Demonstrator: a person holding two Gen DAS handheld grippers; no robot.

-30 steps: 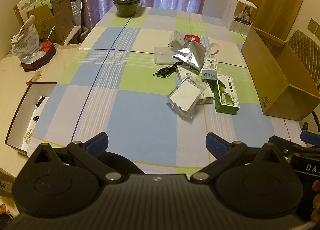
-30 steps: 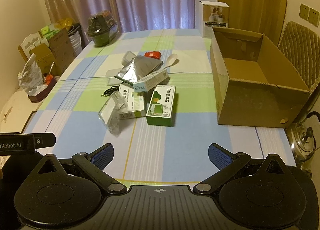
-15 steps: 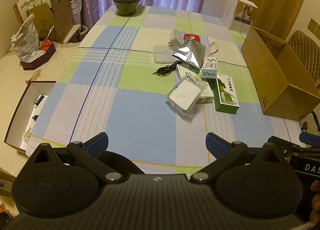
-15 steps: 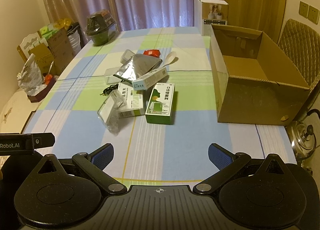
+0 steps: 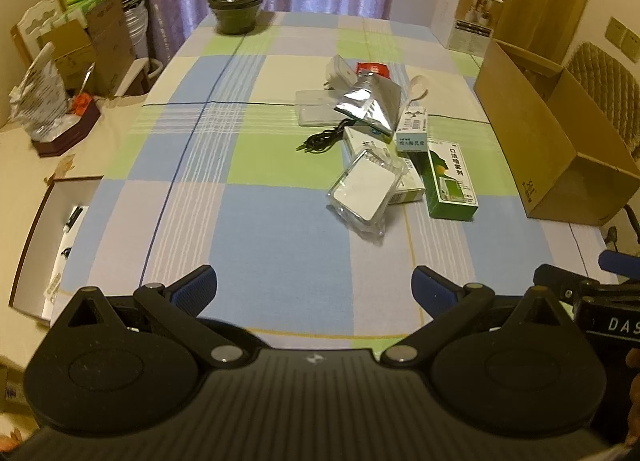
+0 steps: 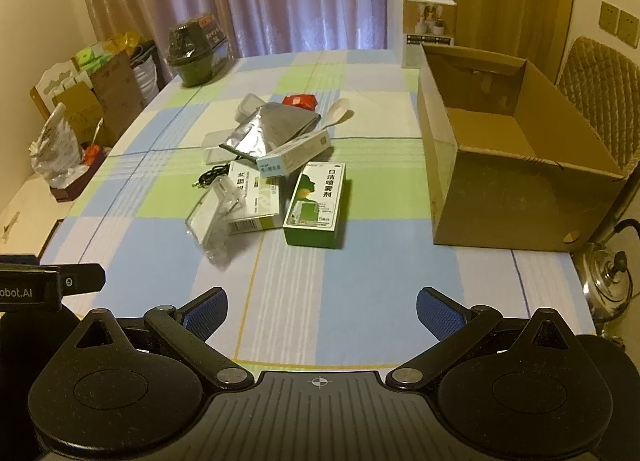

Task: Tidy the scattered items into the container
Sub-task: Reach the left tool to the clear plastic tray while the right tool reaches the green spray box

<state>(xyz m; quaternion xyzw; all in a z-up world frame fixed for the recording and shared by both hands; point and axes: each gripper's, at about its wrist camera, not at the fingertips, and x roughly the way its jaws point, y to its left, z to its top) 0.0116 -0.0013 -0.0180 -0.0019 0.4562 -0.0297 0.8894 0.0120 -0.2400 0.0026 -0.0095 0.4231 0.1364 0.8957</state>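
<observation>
- Left wrist view: left gripper [image 5: 314, 287] hovered over the near edge of the table [image 5: 256, 221], jaws spread wide, nothing between them.
- Wide bare stretch of checked cloth lay between the blue pads and the clutter; the left half of the table was open right up to the far end.
- Clutter sat right of centre: clear plastic packet [image 5: 366, 191] nearest, green box [image 5: 450, 179] just right of it, silver foil pouch [image 5: 370, 101] farther back, black cable [image 5: 322, 139] on the pile's left.
- Cardboard box [image 5: 552, 141] stood at the right table edge, near the green box but apart from it.
- Off the left edge, a low open box [image 5: 36, 229] on the floor; a dark lidded pot [image 5: 236, 1] at the far end by the curtains.
- Right wrist view: right gripper [image 6: 322, 311] also over the near edge, fingers held far apart, empty.
- Clear cloth ran from the pads to the green box [image 6: 316, 203]; an open lane lay between that box and the cardboard box [image 6: 516, 165], whose top was open.
- A metal kettle [image 6: 608, 281] sat below the table's near right corner; a quilted chair [image 6: 600, 89] behind the cardboard box.
</observation>
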